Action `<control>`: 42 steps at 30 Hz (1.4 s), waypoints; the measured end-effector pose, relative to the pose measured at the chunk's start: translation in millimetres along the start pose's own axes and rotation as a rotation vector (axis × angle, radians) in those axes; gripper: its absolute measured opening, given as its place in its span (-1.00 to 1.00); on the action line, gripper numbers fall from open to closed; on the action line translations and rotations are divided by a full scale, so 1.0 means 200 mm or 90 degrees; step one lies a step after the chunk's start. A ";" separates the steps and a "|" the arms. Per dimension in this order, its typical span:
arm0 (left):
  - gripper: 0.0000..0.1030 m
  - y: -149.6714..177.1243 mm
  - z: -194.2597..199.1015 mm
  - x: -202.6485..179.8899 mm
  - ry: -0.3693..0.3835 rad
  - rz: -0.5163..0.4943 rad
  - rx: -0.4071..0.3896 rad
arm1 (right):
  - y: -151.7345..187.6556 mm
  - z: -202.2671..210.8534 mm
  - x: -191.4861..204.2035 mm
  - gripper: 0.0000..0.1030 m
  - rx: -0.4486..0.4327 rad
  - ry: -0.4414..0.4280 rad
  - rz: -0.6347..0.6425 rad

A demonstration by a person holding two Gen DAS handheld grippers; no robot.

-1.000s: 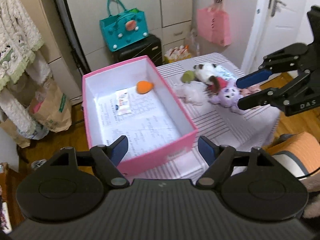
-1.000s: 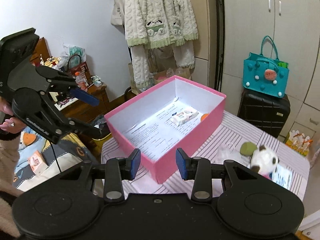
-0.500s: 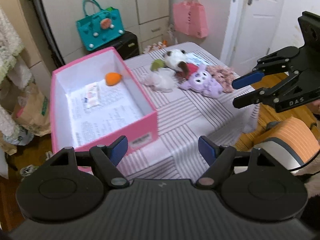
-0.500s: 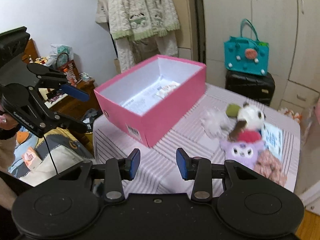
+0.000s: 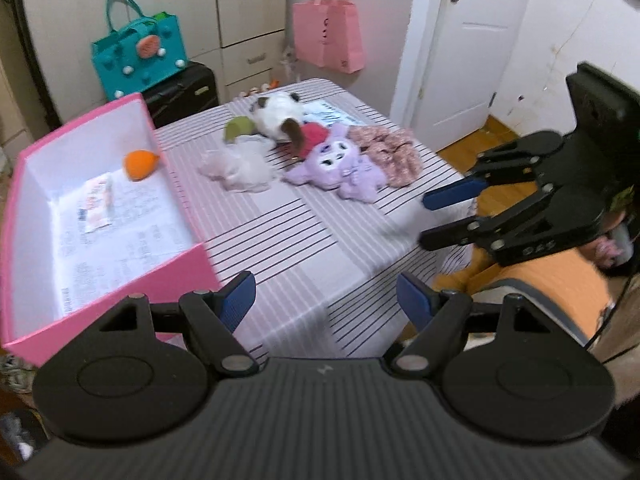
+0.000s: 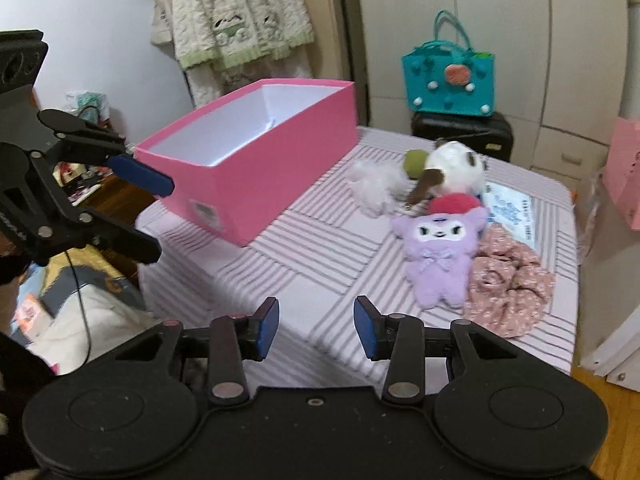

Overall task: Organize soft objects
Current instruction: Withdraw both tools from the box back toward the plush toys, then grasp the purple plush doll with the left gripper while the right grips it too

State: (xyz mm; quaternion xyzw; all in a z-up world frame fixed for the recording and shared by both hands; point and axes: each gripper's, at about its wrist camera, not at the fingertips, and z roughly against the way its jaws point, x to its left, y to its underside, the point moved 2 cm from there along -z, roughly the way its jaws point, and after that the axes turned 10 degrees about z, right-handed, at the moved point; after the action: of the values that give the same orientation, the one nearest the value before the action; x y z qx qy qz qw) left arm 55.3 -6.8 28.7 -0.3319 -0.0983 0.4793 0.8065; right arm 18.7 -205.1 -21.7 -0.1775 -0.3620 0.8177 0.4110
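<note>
A pink box [image 5: 188, 264] [image 6: 280, 184] stands on the left of the striped table. Inside it lie an orange soft toy [image 5: 140, 164] and a small packet [image 5: 96, 204]. Right of it lie a purple plush [image 5: 340, 168] [image 6: 440, 256], a white and brown plush [image 5: 280, 114] [image 6: 456, 168], a white fluffy piece [image 5: 240, 166] [image 6: 376, 184], a green ball [image 5: 238, 130] [image 6: 414, 162] and pink floral cloth [image 5: 388, 148] [image 6: 512, 284]. My left gripper [image 5: 326, 300] [image 6: 156, 216] is open and empty at the near table edge. My right gripper [image 6: 316, 326] [image 5: 424, 220] is open and empty, short of the purple plush.
A teal bag [image 5: 140, 56] sits on a black suitcase [image 5: 180, 96] behind the table. A pink bag [image 5: 328, 32] hangs on the cabinet. A white door [image 5: 472, 52] is at the right. A printed sheet [image 6: 512, 212] lies under the toys. Knit clothes [image 6: 236, 12] hang at the back.
Both grippers have swung to the right, away from the box and toward the pile of toys. Both stay open and empty.
</note>
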 end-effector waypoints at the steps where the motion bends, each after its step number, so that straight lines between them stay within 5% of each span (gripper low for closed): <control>1: 0.49 -0.01 -0.03 -0.01 0.010 0.005 0.000 | 0.02 -0.01 -0.01 -0.09 -0.008 0.011 0.002; 12: 0.49 -0.13 -0.33 -0.11 0.060 0.036 -0.047 | 0.15 -0.23 -0.19 -0.02 -0.035 0.126 0.037; 18: 0.46 -0.20 -0.58 -0.12 0.095 0.079 -0.030 | 0.16 -0.32 -0.24 0.10 -0.032 0.174 0.057; 31: 0.36 -0.28 -0.84 -0.03 0.107 0.207 -0.060 | 0.12 -0.41 -0.18 0.21 -0.050 0.131 0.049; 42: 0.36 -0.32 -0.91 0.02 0.099 0.249 -0.078 | 0.08 -0.51 -0.20 0.37 -0.043 0.186 0.026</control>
State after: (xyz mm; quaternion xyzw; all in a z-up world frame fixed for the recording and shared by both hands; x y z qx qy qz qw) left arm 189.4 -103.9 -70.5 -0.4291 0.0017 0.5926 0.6817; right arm 94.6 -198.0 -101.7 -0.3158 -0.3218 0.7786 0.4365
